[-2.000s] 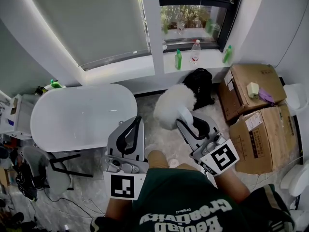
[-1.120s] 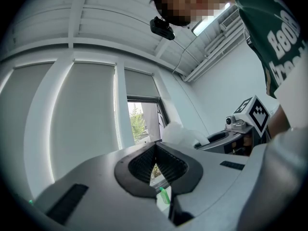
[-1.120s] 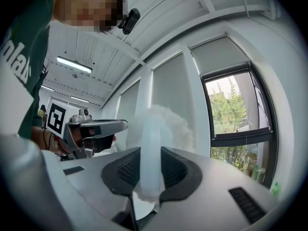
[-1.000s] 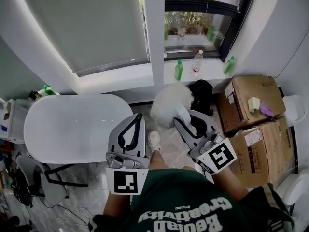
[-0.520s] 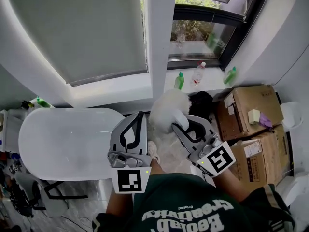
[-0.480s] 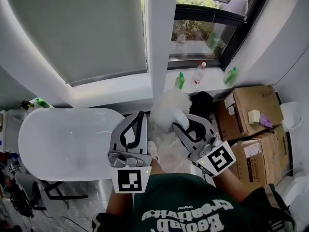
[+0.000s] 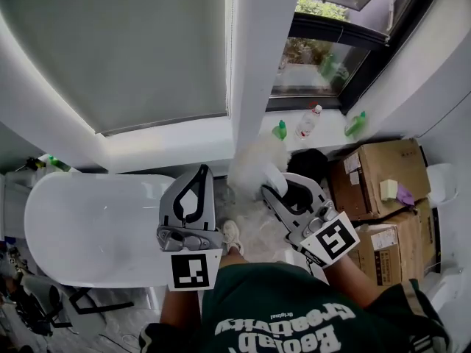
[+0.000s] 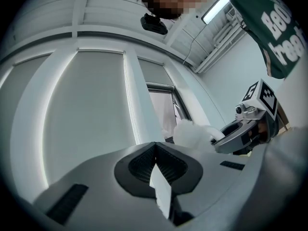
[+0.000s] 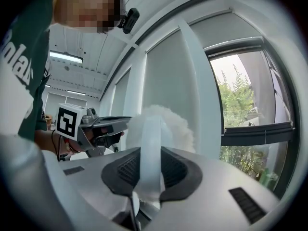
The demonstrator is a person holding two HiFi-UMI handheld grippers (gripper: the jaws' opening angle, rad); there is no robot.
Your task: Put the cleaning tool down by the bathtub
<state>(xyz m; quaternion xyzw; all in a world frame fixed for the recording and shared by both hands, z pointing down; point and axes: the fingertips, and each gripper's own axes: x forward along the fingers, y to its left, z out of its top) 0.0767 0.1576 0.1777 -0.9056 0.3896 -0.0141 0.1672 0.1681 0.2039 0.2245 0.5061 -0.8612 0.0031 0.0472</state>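
Observation:
The cleaning tool is a duster with a fluffy white head (image 7: 252, 165) and a pale plastic handle (image 9: 151, 160). My right gripper (image 7: 274, 190) is shut on that handle, with the head sticking out past the jaws toward the window wall. In the right gripper view the fluffy head (image 9: 163, 123) rises above the jaws. My left gripper (image 7: 199, 173) hangs beside it to the left, shut with nothing in it, over the right end of the white bathtub (image 7: 81, 226). The left gripper view shows the duster head (image 8: 194, 134) and the right gripper (image 8: 243, 131) off to its right.
Cardboard boxes (image 7: 377, 169) are stacked at the right, with a black bag (image 7: 309, 165) next to them. Bottles (image 7: 280, 130) stand on the window sill. A person's shoe (image 7: 232, 235) is on the marble floor between tub and boxes. A chair frame (image 7: 88, 298) lies lower left.
The view has moved closer to the window wall and tub. Both grippers keep their places in front of me; the right one still holds the duster, the left has shifted slightly left.

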